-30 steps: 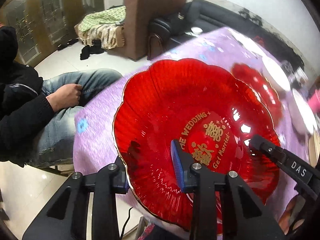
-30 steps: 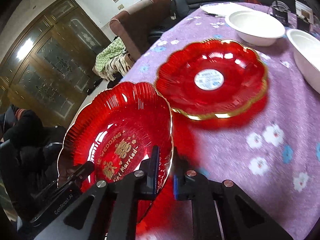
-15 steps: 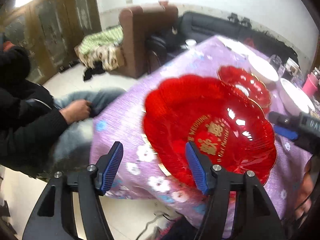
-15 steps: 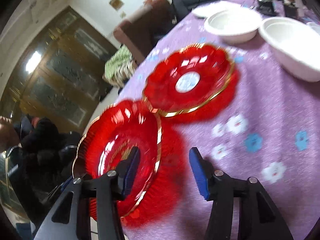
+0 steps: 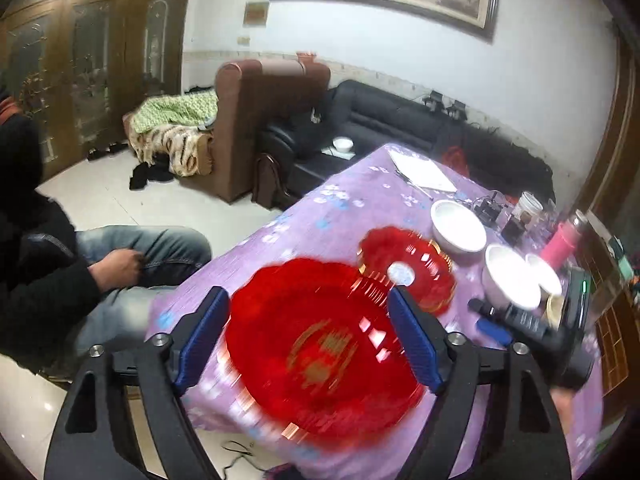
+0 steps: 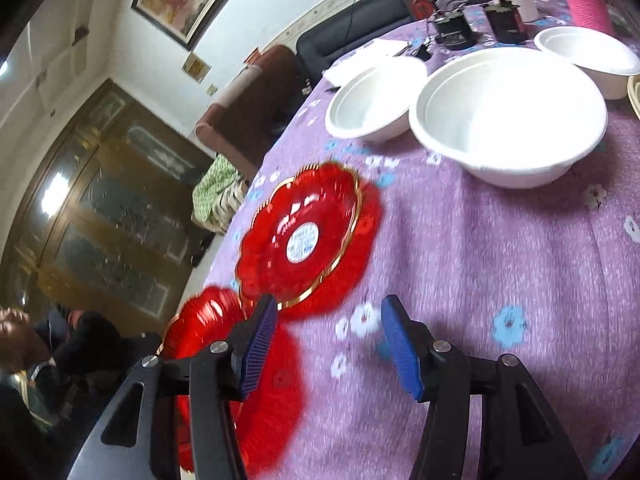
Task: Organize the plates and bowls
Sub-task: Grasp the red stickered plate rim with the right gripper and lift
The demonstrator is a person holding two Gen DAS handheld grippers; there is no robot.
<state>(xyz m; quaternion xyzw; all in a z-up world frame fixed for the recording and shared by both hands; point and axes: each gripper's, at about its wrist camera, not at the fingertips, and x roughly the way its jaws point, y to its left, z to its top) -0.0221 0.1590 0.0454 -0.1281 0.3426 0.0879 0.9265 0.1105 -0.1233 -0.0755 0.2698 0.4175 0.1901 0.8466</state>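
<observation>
A large red scalloped plate (image 5: 320, 352) lies at the near corner of the purple table; it also shows in the right wrist view (image 6: 208, 320). A smaller red plate (image 5: 408, 268) with a white centre label lies just beyond it, seen too in the right wrist view (image 6: 300, 236). Three white bowls (image 6: 508, 116) stand farther back. My left gripper (image 5: 308, 336) is open and empty above the large plate. My right gripper (image 6: 326, 344) is open and empty above the cloth, beside both red plates.
A seated person (image 5: 60, 272) is at the table's left corner. A pink bottle (image 5: 564, 240), cups and small dark items (image 6: 452, 28) crowd the far right. White paper (image 5: 420, 172) lies at the far end. Sofas (image 5: 272, 120) stand behind the table.
Both grippers opened and let go of the large red plate, which now lies on the table. Both pulled back and up; the right one swung toward the bowls.
</observation>
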